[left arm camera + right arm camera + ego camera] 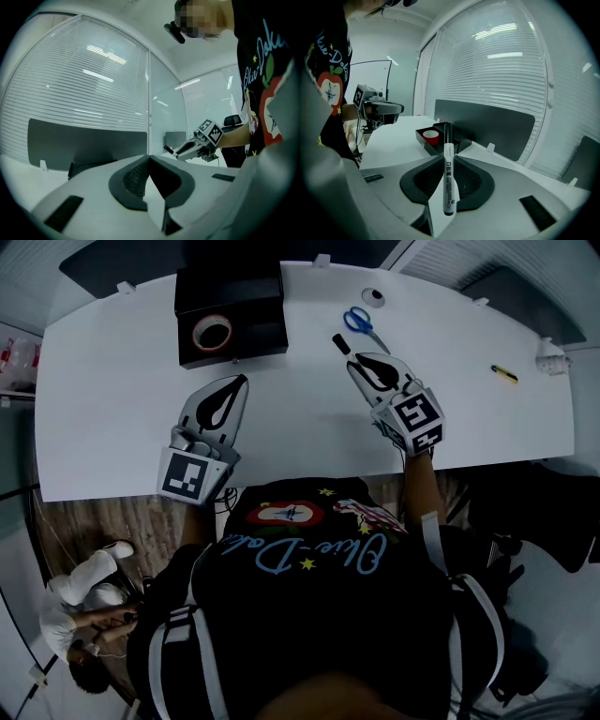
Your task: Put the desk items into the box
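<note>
A white marker with a black cap stands upright between the jaws of my right gripper, which is shut on it. From above, its black cap sticks out past my right gripper over the desk, right of the black box. The box holds a red tape roll. Blue-handled scissors lie just beyond the marker. My left gripper hovers below the box, shut with nothing in it; its tips meet.
A small round item lies near the desk's far edge. A yellow-and-black item and a white object sit at the far right. The white desk curves, its near edge at my body. A dark panel stands behind it.
</note>
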